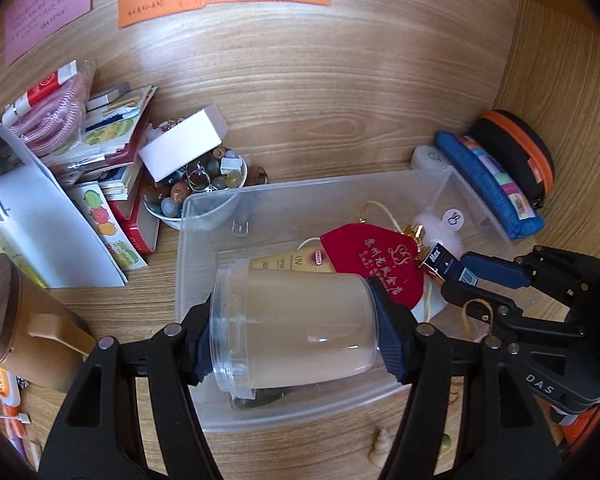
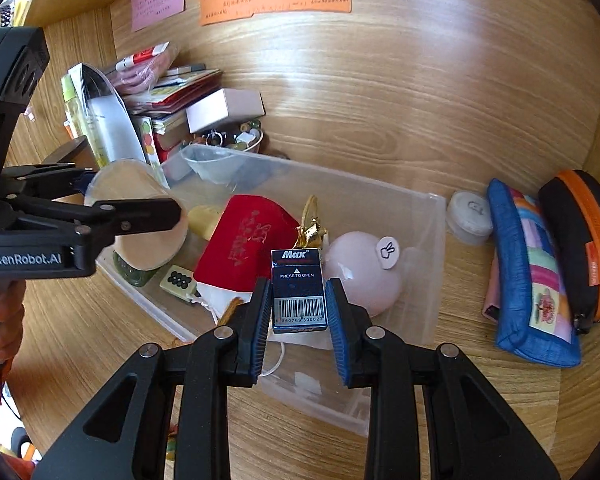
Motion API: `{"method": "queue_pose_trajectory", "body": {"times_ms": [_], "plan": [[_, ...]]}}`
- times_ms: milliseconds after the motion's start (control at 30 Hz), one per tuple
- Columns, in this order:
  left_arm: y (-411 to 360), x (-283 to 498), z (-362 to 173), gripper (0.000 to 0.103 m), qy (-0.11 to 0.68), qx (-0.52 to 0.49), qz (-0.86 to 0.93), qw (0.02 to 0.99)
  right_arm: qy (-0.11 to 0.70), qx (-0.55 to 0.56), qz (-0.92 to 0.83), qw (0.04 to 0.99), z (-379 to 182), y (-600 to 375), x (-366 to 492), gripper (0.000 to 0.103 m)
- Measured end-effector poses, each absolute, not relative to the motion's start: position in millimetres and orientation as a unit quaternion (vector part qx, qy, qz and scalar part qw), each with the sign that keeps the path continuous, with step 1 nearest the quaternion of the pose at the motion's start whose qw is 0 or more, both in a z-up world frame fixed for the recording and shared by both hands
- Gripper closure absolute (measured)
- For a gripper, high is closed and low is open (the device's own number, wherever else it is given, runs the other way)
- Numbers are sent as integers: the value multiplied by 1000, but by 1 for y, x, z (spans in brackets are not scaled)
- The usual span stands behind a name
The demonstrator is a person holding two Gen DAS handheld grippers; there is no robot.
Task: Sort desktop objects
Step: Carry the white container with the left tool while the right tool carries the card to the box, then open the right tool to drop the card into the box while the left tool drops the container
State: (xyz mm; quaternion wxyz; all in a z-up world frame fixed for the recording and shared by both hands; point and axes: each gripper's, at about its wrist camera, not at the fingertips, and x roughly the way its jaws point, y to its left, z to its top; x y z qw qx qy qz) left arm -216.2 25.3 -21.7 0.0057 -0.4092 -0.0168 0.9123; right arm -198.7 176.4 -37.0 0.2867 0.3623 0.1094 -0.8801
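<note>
Clear plastic bin (image 1: 204, 216) on wooden tabletop (image 1: 320, 120), holding red pouch (image 1: 364, 256), pink round case (image 2: 364, 272), yellow tube (image 1: 288, 260). Left gripper (image 1: 296, 332): jaws clamped on frosted jar (image 1: 300, 328), jar on its side above bin. Right gripper (image 2: 298, 312): jaws closed on blue Max box (image 2: 298, 288), over bin. Blue pouch (image 2: 532, 280), black-orange case (image 2: 580, 236) right of bin. Bead bowl (image 1: 196, 188) behind bin's left corner.

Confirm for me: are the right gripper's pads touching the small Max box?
Touching. In the right wrist view, both blue pads of the right gripper press against the sides of the Max box, with no gap visible on either side.
</note>
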Motion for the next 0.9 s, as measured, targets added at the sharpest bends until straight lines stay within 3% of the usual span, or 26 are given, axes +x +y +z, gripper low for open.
{"method": "queue_pose_trajectory", "body": {"times_ms": [733,900], "plan": [[47,-231,-33,38,24,-419,908,-1,118,360,-885,270,-34,185,-203,77],[53,-224,-26,36,36,-409,912,-10,110,353,-891,264,-27,192,-196,63]]}}
